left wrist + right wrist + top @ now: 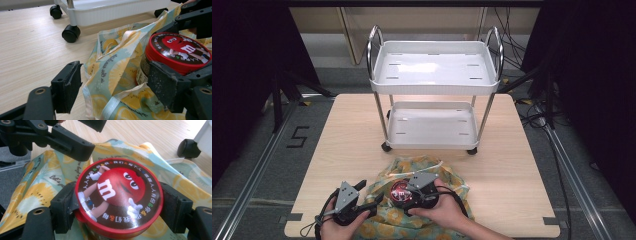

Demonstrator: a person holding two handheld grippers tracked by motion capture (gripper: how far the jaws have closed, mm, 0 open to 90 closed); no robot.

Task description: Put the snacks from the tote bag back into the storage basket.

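Both jaws of the right gripper (118, 207) are pressed against opposite sides of a round candy tub (118, 197), which is clamped at its red lid between them. On the left gripper (117, 85) the jaws are spread wide apart, with the edge of a fabric bag (112, 72) lying in the gap; whether the cloth is touched by either pad cannot be told.

The tub is seen to be a squat cylinder with a red-rimmed lid on which a red cartoon candy figure with a white "m" is printed, ringed by small coloured lettering on dark brown. It is held upright over the mouth of the bag, at the near edge of the wooden table (342, 145).

One tub and one bag are counted, the bag being pale blue-green with a yellow lemon-slice print. One white two-shelf cart (434, 75) on black castors is stood farther back on the table, well apart from the grippers.
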